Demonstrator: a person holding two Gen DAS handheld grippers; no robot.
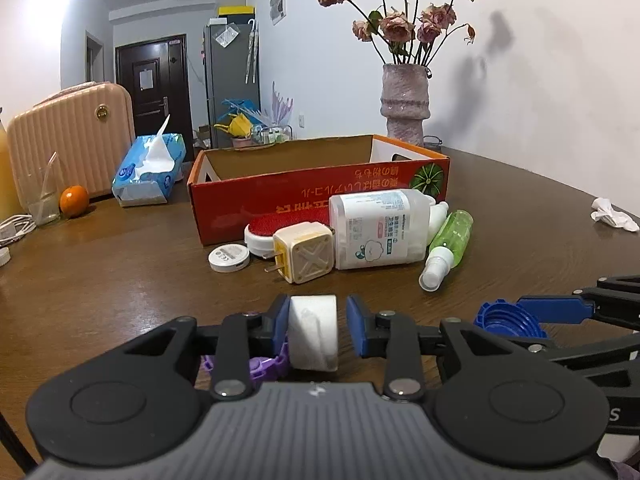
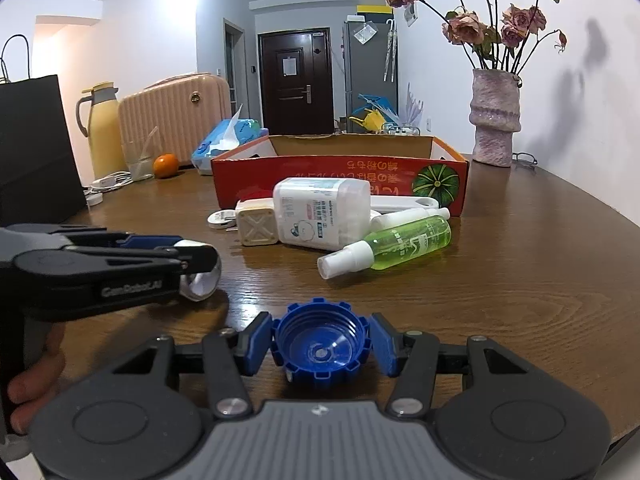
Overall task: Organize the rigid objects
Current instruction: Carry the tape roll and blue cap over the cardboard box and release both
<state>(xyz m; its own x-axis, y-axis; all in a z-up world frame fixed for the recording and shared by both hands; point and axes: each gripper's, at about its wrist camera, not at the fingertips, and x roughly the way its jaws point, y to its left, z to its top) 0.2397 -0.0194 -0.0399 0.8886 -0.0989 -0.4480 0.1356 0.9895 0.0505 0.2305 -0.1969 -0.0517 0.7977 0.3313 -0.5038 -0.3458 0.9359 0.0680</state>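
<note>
Two tongs sit low over the near side of the wooden tabletop point(image 2: 520, 280). The left gripper point(image 1: 314, 312) stands slightly parted around a white roll point(image 1: 314, 332), one pad touching and the other just clear, so the roll may tip out and roll away. The right gripper point(image 2: 322, 344) clamps a blue cap point(image 2: 320, 354) by its ribbed rim, which could slip. Mid-table stands the red box point(image 1: 280, 196), with a suitcase point(image 1: 72, 136) at the left edge and a vase point(image 1: 404, 108) at the back right.
</note>
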